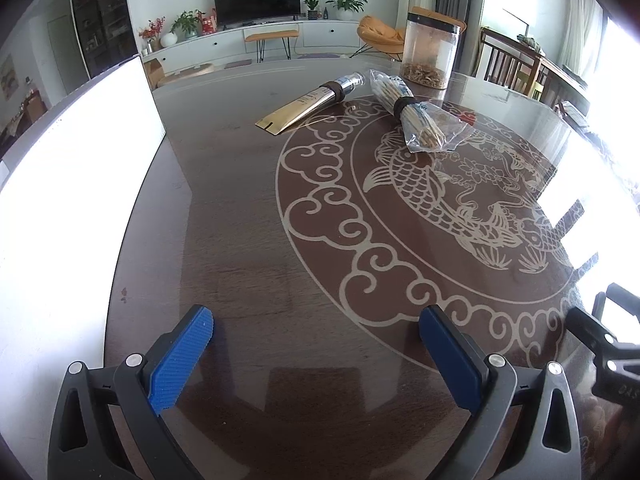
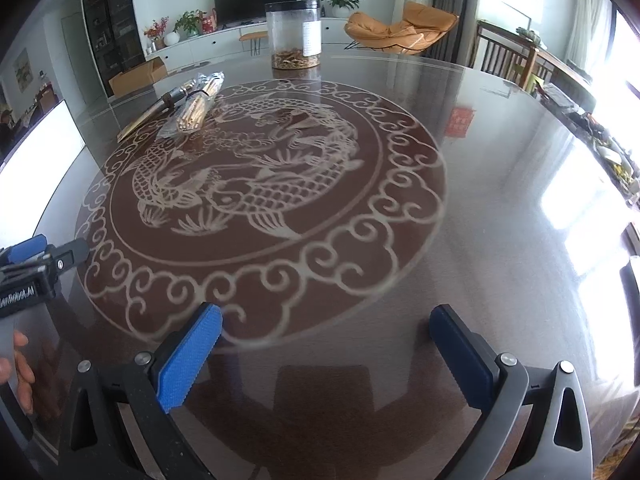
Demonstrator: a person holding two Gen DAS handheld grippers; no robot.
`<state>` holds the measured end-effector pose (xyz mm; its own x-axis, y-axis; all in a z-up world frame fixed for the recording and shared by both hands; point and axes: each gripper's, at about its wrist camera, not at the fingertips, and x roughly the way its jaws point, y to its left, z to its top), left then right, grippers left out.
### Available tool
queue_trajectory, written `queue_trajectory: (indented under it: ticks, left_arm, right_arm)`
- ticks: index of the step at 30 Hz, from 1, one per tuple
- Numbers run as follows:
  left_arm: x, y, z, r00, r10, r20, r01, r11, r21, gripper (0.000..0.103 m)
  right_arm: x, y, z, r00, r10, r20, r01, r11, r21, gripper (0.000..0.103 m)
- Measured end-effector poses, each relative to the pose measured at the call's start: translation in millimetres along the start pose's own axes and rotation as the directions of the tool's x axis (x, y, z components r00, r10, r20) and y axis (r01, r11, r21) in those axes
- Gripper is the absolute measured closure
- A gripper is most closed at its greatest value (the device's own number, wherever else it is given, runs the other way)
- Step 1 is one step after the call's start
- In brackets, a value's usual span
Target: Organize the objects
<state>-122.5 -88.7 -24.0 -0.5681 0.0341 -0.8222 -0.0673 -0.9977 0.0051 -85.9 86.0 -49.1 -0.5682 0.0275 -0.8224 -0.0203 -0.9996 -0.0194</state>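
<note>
Opening step, nothing grasped: left tool [image 1: 316,328] and right tool [image 2: 326,328] both gape wide and empty over the dark carp-patterned glass bench [image 1: 240,208]. The plastic-wrapped skewer bundle [image 1: 416,114], flat gold-and-silver packet [image 1: 308,106] and clear lidded jar [image 1: 430,52] lie at the far side; the next move calls for a long forward reach.

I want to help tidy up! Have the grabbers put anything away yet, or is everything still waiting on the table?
Nothing looks tidied yet. The gold packet, the bagged bundle of sticks and the clear jar all lie loose at the far side of the table. Nothing is in hand: the left gripper and right gripper are both open and empty, far from them. Picking up and sorting all three is left.
</note>
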Motion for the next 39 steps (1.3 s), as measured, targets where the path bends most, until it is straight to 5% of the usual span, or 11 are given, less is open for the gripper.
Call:
queue_trajectory:
  ticks: [20, 27, 28, 30, 39]
  left_arm:
    - [-3, 4, -4, 1.000, -0.005, 0.009, 0.005, 1.000, 0.012, 0.000]
    - [-3, 4, -4, 1.000, -0.006, 0.009, 0.006, 1.000, 0.012, 0.000]
    - [-3, 4, -4, 1.000, -0.006, 0.009, 0.006, 1.000, 0.012, 0.000]
    - [-3, 4, -4, 1.000, -0.006, 0.009, 0.006, 1.000, 0.012, 0.000]
    - [-3, 4, -4, 1.000, -0.006, 0.009, 0.006, 1.000, 0.013, 0.000]
  right_arm:
    - [79, 114, 111, 0.987, 0.152, -0.054, -0.161, 0.961, -0.226, 0.000]
    - [120, 138, 170, 0.988, 0.115, -0.105, -0.132, 0.977, -0.170, 0.001]
    - [119, 139, 173, 0.988, 0.127, -0.090, -0.142, 0.972, -0.188, 0.006]
    - [108, 137, 173, 0.988, 0.149, -0.047, -0.156, 0.963, -0.221, 0.071]
    - [60, 62, 99, 0.993, 0.115, -0.004, -0.114, 0.978, -0.177, 0.070]
